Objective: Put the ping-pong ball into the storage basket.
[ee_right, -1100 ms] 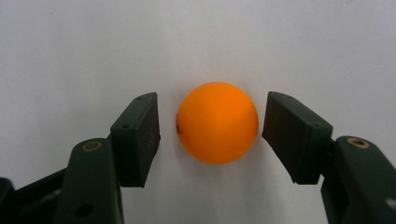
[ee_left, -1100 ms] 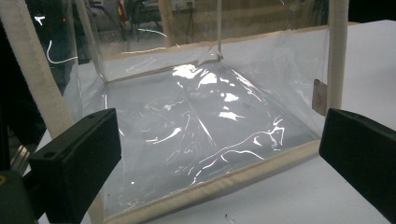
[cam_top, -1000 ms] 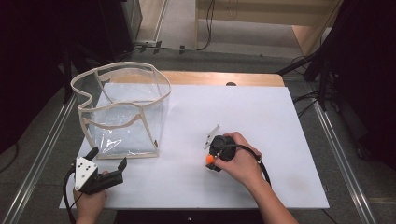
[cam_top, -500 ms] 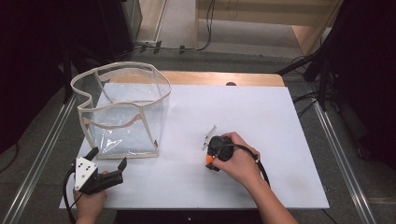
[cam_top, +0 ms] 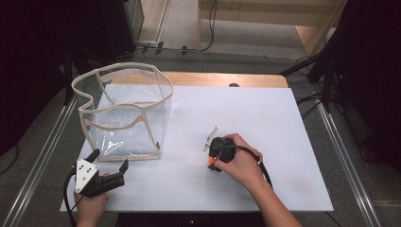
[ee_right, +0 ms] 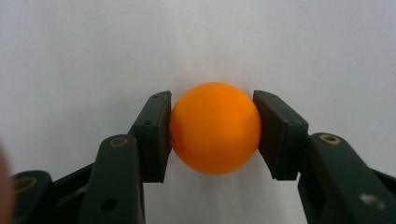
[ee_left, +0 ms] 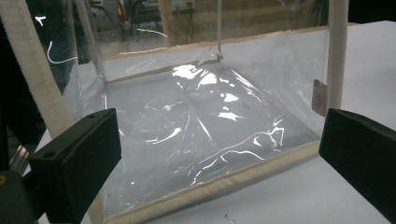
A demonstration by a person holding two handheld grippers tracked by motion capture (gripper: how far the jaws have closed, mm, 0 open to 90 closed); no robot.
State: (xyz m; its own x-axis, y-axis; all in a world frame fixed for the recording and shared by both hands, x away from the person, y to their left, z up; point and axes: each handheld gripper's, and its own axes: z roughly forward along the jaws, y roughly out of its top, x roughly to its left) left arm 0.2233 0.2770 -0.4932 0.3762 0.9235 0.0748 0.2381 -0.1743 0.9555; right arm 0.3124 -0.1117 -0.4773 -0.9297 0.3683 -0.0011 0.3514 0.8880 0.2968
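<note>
Ball (ee_right: 215,127), orange, smooth and round, sits low and centre in the high view on the white table (cam_top: 265,118), clamped between the two black fingers (ee_right: 154,135) of the right gripper (ee_right: 212,133), whose pads have just been closing and now press on both its sides. Bare white table spreads to the right and above it, out to the right edge; the near edge is close below the hand (cam_top: 239,161). At the upper left stands a clear bag (cam_top: 125,111) with cream trim, its mouth open upward, well apart from the ball. The left gripper (cam_top: 108,163), lower left, holds its fingers wide apart and empty, just beside the bag's near bottom edge. Dark floor and cables surround the table.
</note>
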